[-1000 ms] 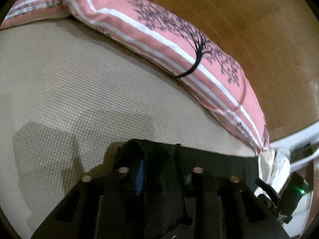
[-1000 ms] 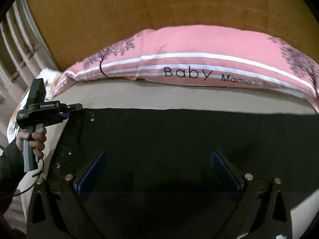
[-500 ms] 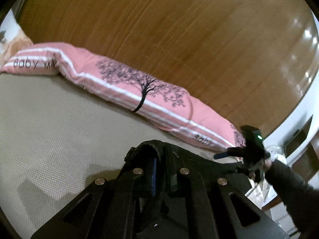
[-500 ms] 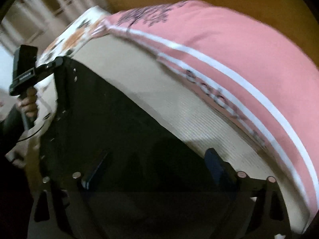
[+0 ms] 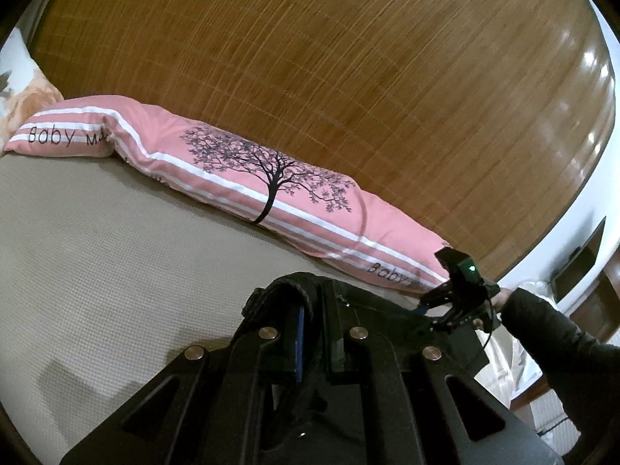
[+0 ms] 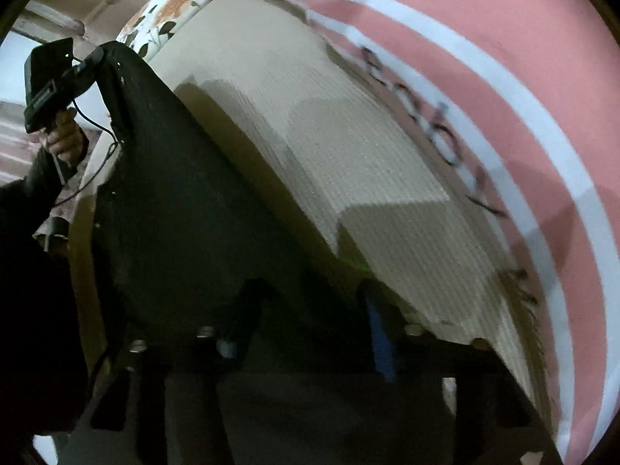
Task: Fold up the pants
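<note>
Both tools now hold the black pants (image 5: 372,310) lifted off the bed (image 5: 116,271).

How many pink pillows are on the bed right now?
2. One pink "Baby" pillow lies at the far left by the headboard; the pink tree-print pillow runs rightward from it along the headboard. Others may be hidden outside the view.

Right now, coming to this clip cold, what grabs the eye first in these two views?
The long pink pillow with its black tree print and "Baby" lettering, lying along the far edge of the beige mattress against the wooden headboard. Next, the black pants, stretched between the two tools: the left gripper is shut on one end, and the right gripper meets the other.
</note>
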`<state>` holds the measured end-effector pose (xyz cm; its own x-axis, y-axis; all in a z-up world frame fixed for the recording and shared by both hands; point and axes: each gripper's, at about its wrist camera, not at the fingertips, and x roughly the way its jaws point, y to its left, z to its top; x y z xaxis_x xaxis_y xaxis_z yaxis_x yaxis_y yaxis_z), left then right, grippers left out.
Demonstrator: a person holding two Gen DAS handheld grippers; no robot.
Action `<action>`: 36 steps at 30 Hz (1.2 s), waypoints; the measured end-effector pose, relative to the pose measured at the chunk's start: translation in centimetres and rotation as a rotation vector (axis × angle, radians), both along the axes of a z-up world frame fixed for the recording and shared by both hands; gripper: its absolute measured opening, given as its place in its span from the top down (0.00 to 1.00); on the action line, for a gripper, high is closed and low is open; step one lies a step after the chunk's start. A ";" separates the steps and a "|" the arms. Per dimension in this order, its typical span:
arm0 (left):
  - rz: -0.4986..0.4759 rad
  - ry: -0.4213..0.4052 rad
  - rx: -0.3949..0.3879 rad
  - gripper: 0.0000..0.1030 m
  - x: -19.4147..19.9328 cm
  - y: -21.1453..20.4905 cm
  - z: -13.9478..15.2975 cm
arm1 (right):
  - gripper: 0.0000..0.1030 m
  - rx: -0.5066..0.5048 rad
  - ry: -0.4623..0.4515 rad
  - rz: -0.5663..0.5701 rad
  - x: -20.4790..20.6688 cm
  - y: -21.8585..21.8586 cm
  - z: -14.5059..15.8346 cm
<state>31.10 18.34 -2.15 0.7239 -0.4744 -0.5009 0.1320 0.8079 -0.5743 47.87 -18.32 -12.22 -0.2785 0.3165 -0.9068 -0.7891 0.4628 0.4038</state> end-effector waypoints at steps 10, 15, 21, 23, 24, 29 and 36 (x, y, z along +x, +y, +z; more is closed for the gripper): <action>-0.009 0.029 0.063 0.93 1.1 -0.1 -0.7 | 0.89 -0.151 -0.220 -0.122 -3.7 -3.8 1.0; 0.007 0.037 0.082 0.93 1.1 -0.2 -1.0 | 0.91 -0.185 -0.318 -0.227 -5.5 -4.9 1.9; -0.001 0.005 0.124 0.93 -0.1 -0.9 0.5 | 0.93 -0.233 -0.482 -0.301 -9.4 -4.4 4.7; -0.023 -0.018 0.129 0.93 -1.1 -1.1 1.5 | 0.93 -0.229 -0.541 -0.340 -11.4 -4.7 6.4; -0.035 -0.028 0.135 0.93 -1.6 -1.2 1.8 | 0.93 -0.227 -0.571 -0.374 -12.8 -4.9 7.4; -0.105 -0.083 0.178 0.93 -5.3 -1.9 4.1 | 0.93 -0.235 -0.719 -0.458 -20.2 -6.1 10.9; -0.201 -0.110 0.223 0.93 -13.7 -1.9 5.9 | 0.94 -0.179 -0.771 -0.579 -31.6 -8.7 13.3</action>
